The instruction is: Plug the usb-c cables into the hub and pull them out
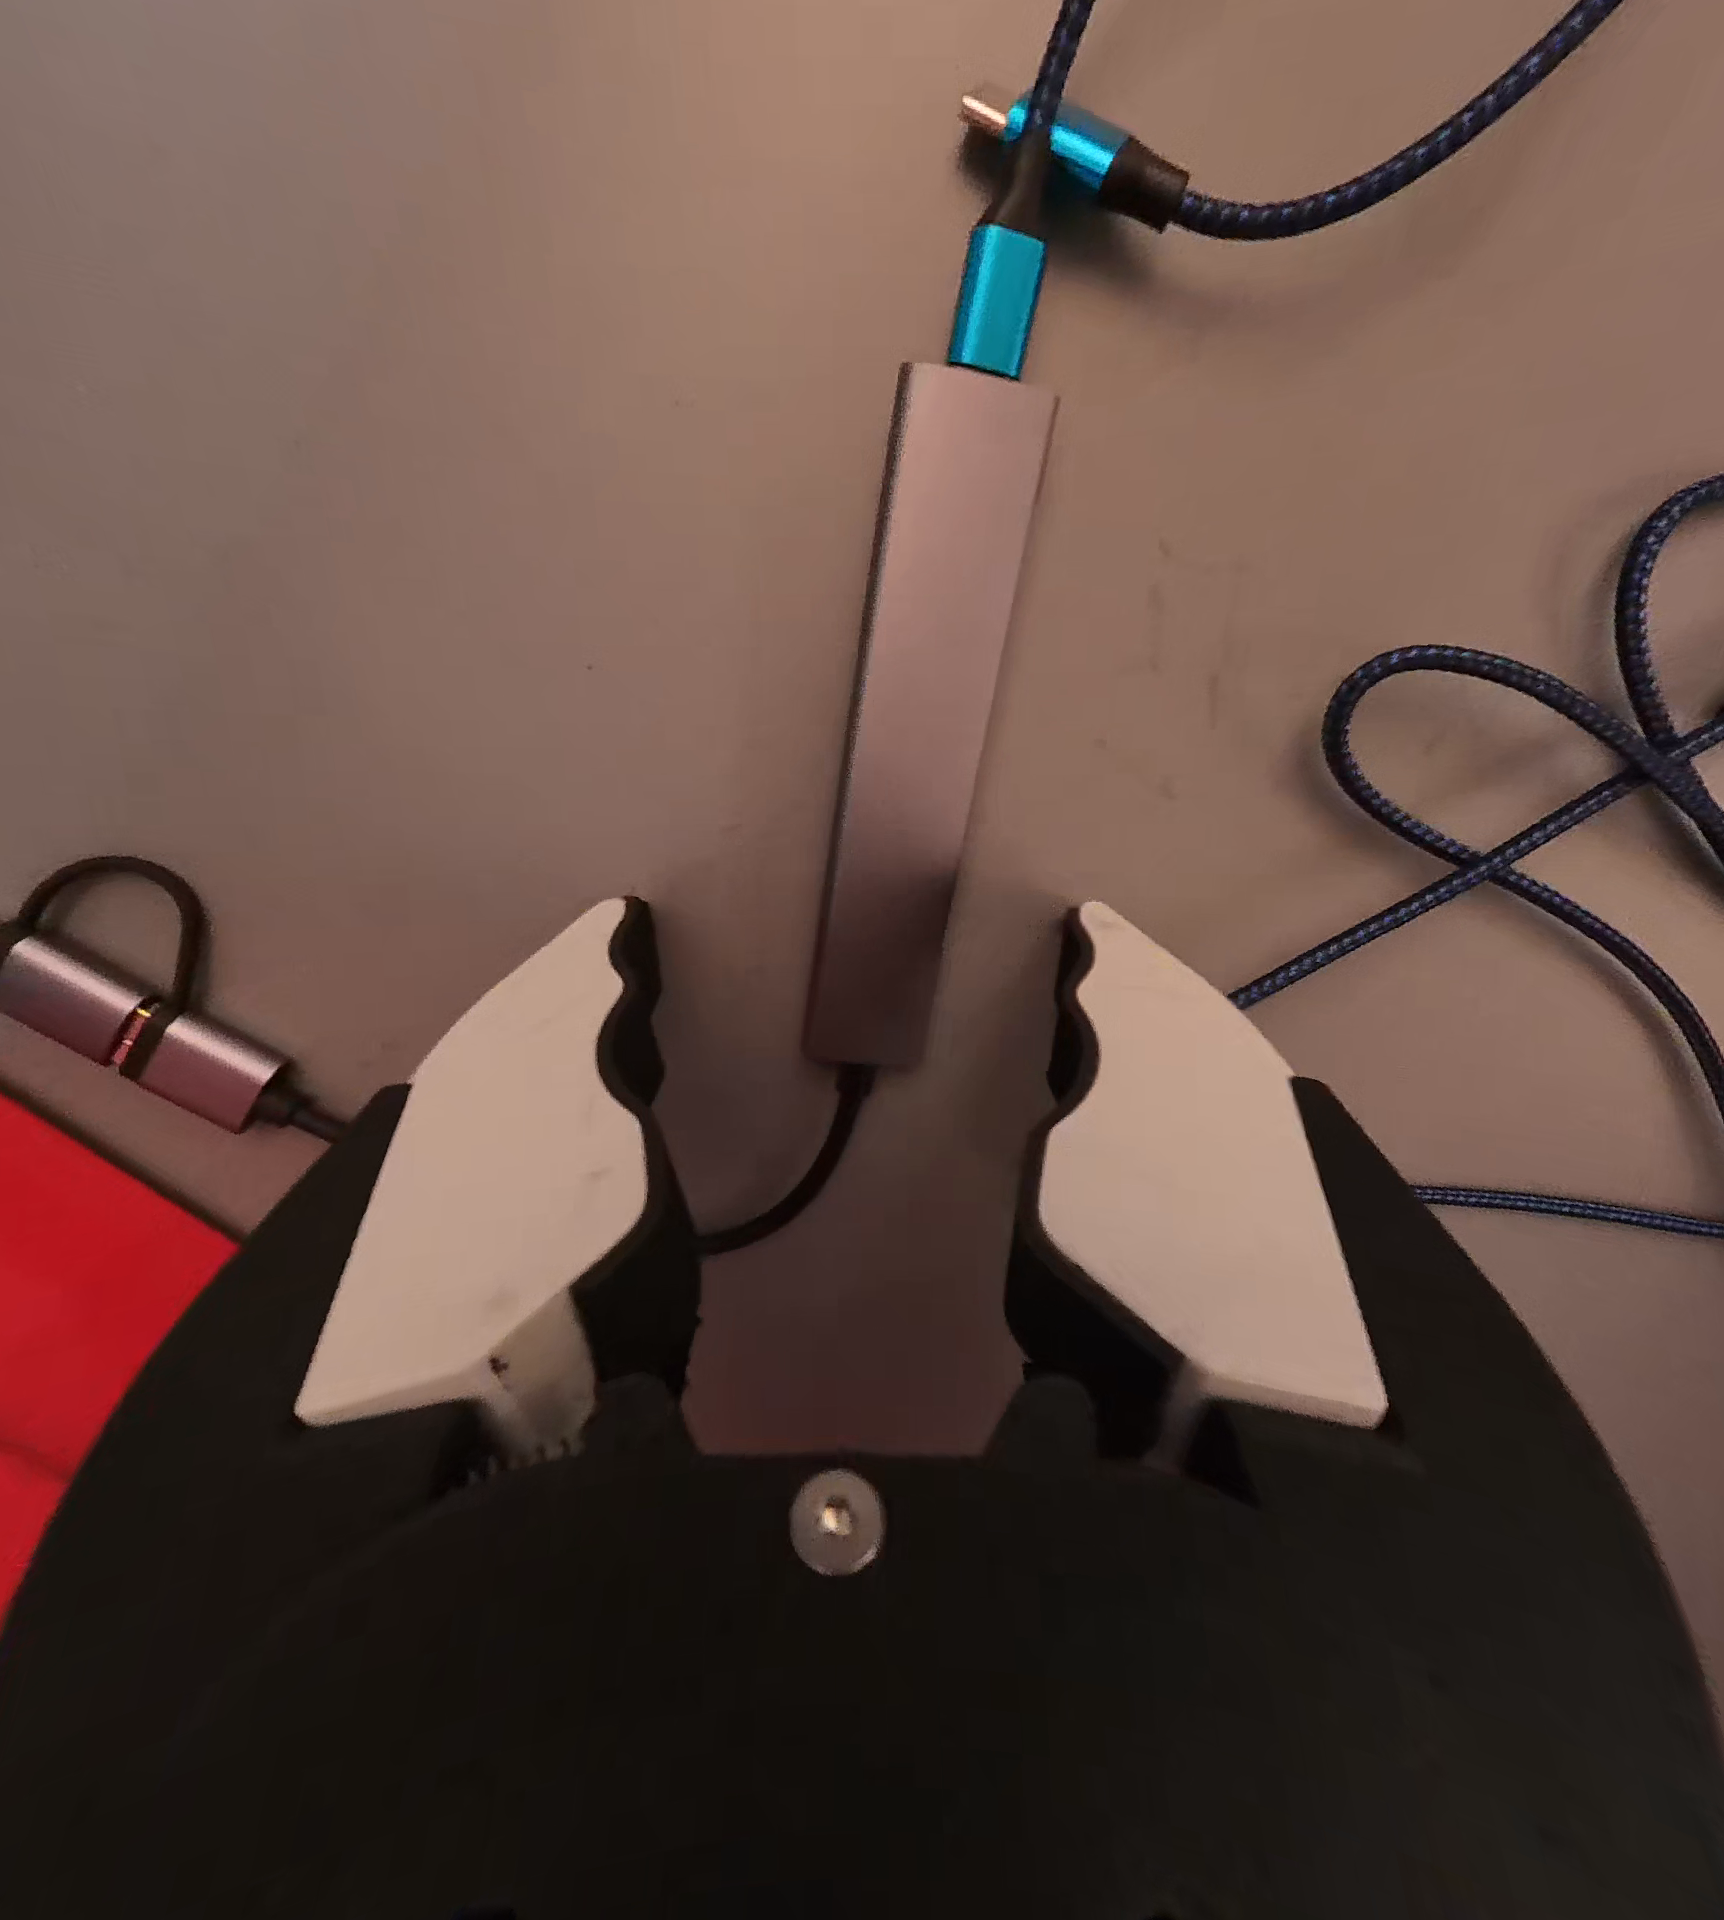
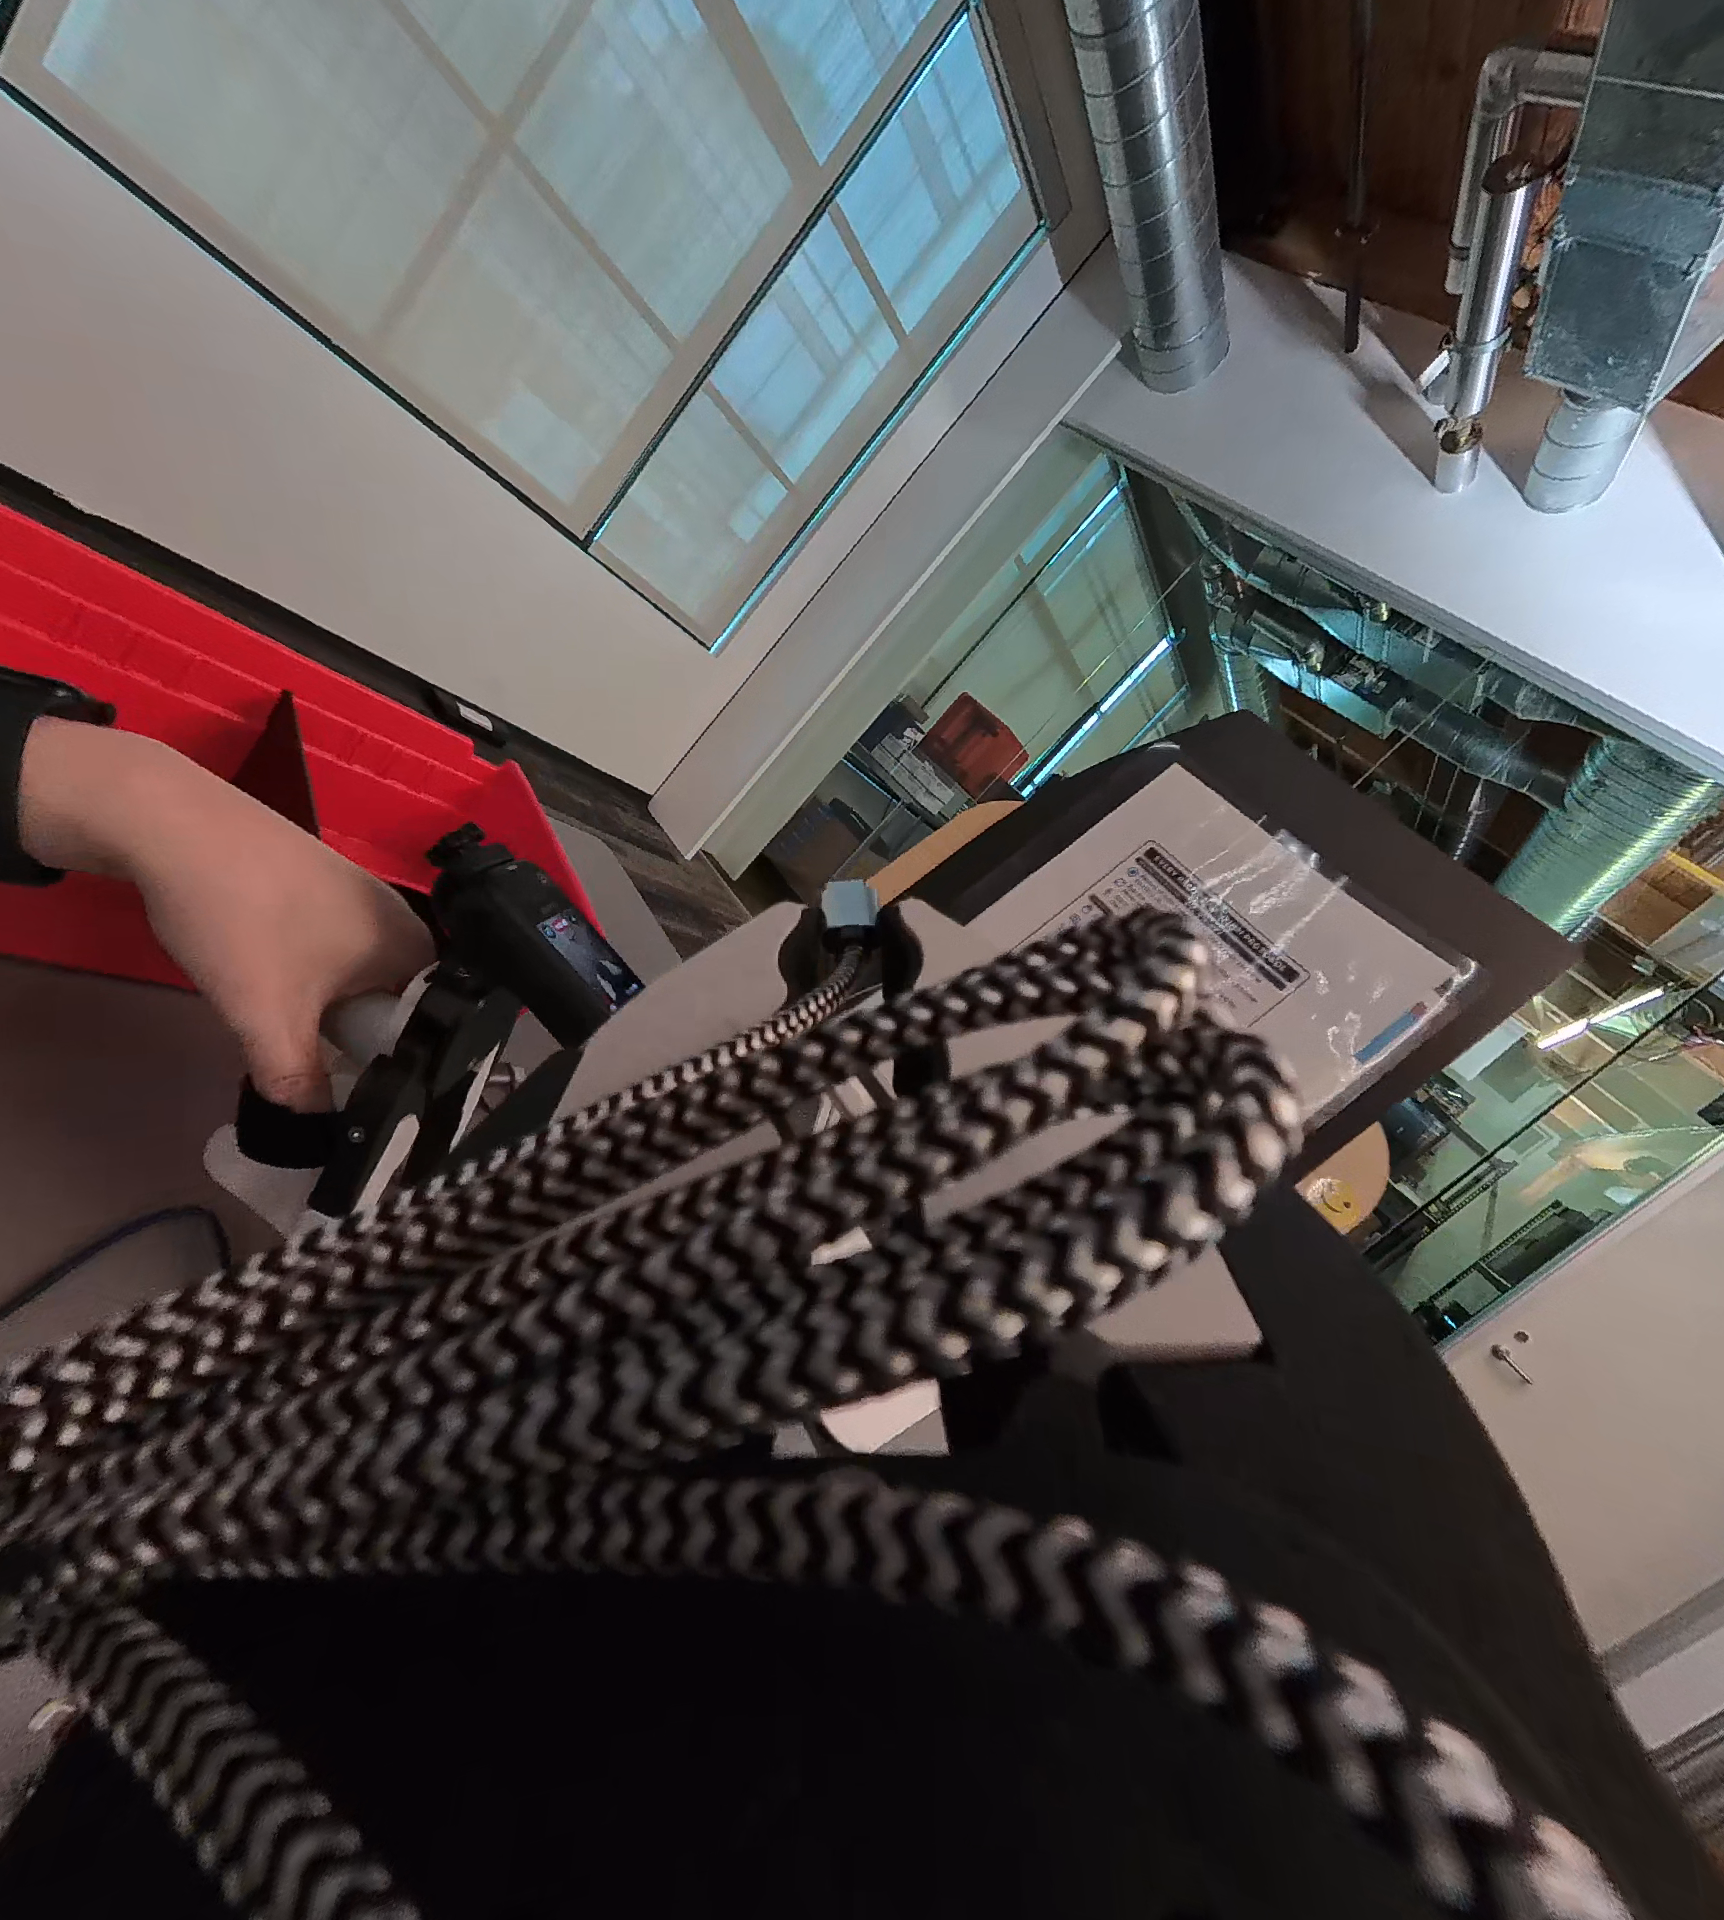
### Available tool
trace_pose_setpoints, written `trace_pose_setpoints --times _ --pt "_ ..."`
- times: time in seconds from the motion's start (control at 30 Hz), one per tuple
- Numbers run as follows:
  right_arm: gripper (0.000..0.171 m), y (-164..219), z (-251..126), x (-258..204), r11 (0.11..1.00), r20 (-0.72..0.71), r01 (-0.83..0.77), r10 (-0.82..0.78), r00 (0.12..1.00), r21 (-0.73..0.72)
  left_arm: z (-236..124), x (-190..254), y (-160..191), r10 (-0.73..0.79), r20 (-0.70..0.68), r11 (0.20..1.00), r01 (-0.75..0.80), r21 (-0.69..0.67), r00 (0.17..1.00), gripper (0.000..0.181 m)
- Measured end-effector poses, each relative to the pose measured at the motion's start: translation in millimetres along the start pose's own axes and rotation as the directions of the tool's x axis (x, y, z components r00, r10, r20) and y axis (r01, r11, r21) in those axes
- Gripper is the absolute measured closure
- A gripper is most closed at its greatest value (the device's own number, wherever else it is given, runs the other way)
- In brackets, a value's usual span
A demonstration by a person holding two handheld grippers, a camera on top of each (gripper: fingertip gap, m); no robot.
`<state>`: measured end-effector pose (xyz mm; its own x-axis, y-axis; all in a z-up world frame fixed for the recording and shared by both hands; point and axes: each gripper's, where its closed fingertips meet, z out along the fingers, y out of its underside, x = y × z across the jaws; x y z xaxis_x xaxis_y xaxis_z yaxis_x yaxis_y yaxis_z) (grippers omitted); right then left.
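Two grippers are at work. In the left wrist view the left gripper (image 1: 853, 930) hovers over a grey table (image 1: 318, 520) with its white fingers (image 1: 515, 1122) spread wide, one on each side of the near end of the hub (image 1: 931, 707) and touching nothing. One hub, a long grey bar, lies flat near the middle of the table, and its thin black lead (image 1: 796, 1184) curls from the near end under the left finger. One blue connector (image 1: 993, 301) sits in the hub's far end; a second blue connector (image 1: 1055, 140) lies loose just beyond it, crossing the first one's cable. A third shows only partly at the right edge. Blue braided cables (image 1: 1523, 831) loop over the table's right side, leaving little free room there, while the stretch left of the hub lies bare. One grey adapter plug (image 1: 110, 1013) rests near the left edge beside a red case (image 1: 27, 1299).

In the right wrist view the right gripper (image 2: 842, 940), lifted off the table and aimed at the room, pinches one grey connector (image 2: 845, 902) of a black-and-white braided cable (image 2: 733, 1247), whose loops drape across its body. A hand (image 2: 245, 914) with a black wristband holds the left gripper's handle over the table's red-case edge.
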<state>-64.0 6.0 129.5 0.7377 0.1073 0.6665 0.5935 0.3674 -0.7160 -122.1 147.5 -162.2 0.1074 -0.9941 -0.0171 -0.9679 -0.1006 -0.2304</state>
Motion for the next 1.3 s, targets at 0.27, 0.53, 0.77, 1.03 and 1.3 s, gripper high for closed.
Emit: trace_pose_setpoints --times 0.27,0.53,0.77,1.03,1.3 --pt "0.159 13 6 -9 0.998 0.031 0.026 -0.025 0.999 -0.053 -3 4 3 0.034 -0.029 0.999 -0.036 -0.038 0.999 0.159" --pt "0.159 32 10 -13 0.992 0.051 0.044 -0.038 0.998 -0.115 -18 13 -11 -0.074 -0.159 0.995 0.084 0.057 0.984 0.160" --pt "0.160 62 19 -31 0.973 0.111 0.066 -0.042 0.993 -0.221 -65 44 -42 -0.077 -0.487 0.935 0.232 0.267 0.870 0.160" --pt "0.161 115 21 -106 0.883 0.405 -0.027 0.243 0.881 -0.469 -75 44 -43 -0.094 -0.553 0.918 0.287 0.274 0.828 0.160" --pt "0.159 176 30 -137 0.727 0.261 -0.146 0.415 0.871 -0.671 -99 59 -48 -0.049 -0.651 0.896 0.321 0.306 0.758 0.160"
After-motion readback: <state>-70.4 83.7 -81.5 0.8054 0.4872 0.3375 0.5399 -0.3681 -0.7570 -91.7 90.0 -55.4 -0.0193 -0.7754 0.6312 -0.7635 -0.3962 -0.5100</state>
